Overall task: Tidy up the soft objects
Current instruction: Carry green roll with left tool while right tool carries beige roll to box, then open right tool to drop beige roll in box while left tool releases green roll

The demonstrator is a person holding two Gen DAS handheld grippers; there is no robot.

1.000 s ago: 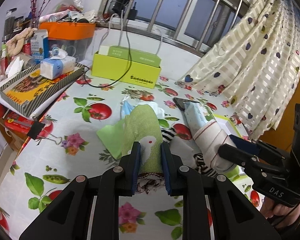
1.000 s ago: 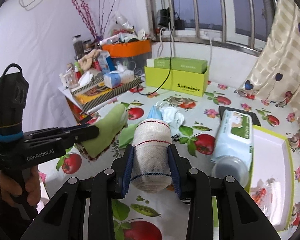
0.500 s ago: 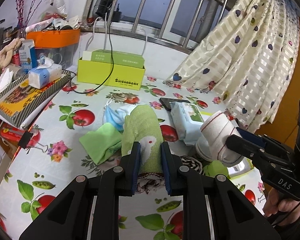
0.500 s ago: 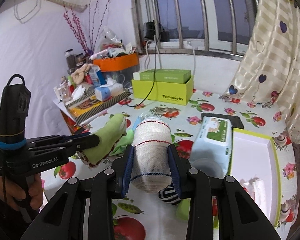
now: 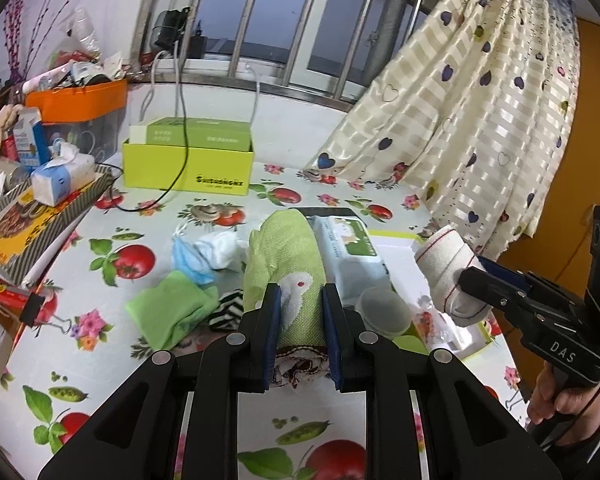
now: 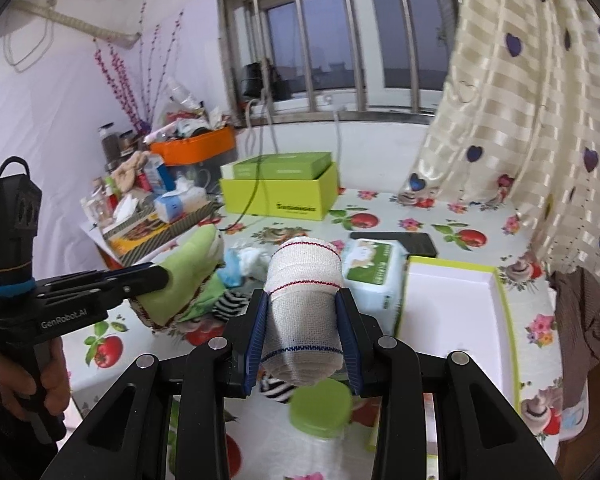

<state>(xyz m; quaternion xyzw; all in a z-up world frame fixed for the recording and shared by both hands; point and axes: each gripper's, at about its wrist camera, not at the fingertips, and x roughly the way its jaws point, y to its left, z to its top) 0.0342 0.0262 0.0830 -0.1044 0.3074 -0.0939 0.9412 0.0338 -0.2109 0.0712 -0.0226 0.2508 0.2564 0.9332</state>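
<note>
My left gripper (image 5: pixel 300 312) is shut on a rolled green towel (image 5: pixel 284 264) with a white bird on it, held above the table; it also shows in the right wrist view (image 6: pixel 188 272). My right gripper (image 6: pixel 303 332) is shut on a rolled white cloth (image 6: pixel 304 300) with red and blue stripes, seen at the right of the left wrist view (image 5: pixel 446 272). A white tray with a green rim (image 6: pixel 500 292) lies at the right. A green cloth (image 5: pixel 168 312), a striped sock (image 5: pixel 228 308), a blue mask (image 5: pixel 188 256) and a white cloth (image 5: pixel 220 248) lie on the tablecloth.
A wet-wipes pack (image 5: pixel 348 248) and a phone (image 6: pixel 396 242) lie by the tray. A green-lidded jar (image 6: pixel 320 404) stands under my right gripper. A yellow-green box (image 5: pixel 188 160) with a cable, a tissue pack (image 5: pixel 60 176) and clutter stand at the back left. A curtain (image 5: pixel 480 120) hangs at the right.
Both grippers have risen and drawn back from the table with their rolls. The right gripper has moved right, toward the white tray.
</note>
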